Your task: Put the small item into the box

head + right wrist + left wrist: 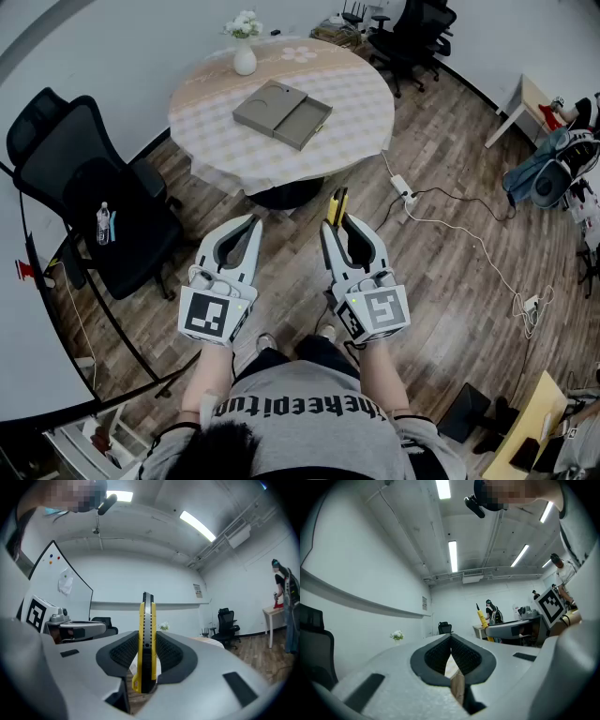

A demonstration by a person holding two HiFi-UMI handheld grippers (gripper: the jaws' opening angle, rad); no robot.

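At lower centre of the head view, the left gripper (pixel 253 222) and right gripper (pixel 337 225) are held side by side and level above a wooden floor (pixel 450 281), both aimed toward the top of the frame. Right gripper: fingers (pixel 176 654) clamped on a yellow utility knife (pixel 146 641), which stands on edge between the pads with its tip projecting beyond them. Left gripper: fingers (pixel 436 656) closed tip to tip, nothing between them. Upper centre: a round surface (pixel 361 103) under a pale checked cloth carries an open grey box (pixel 282 113), well apart from the knife, and a white vase of flowers (pixel 244 54) at its upper edge. Left: a black office chair (pixel 89 187) bearing a water bottle (pixel 103 223).
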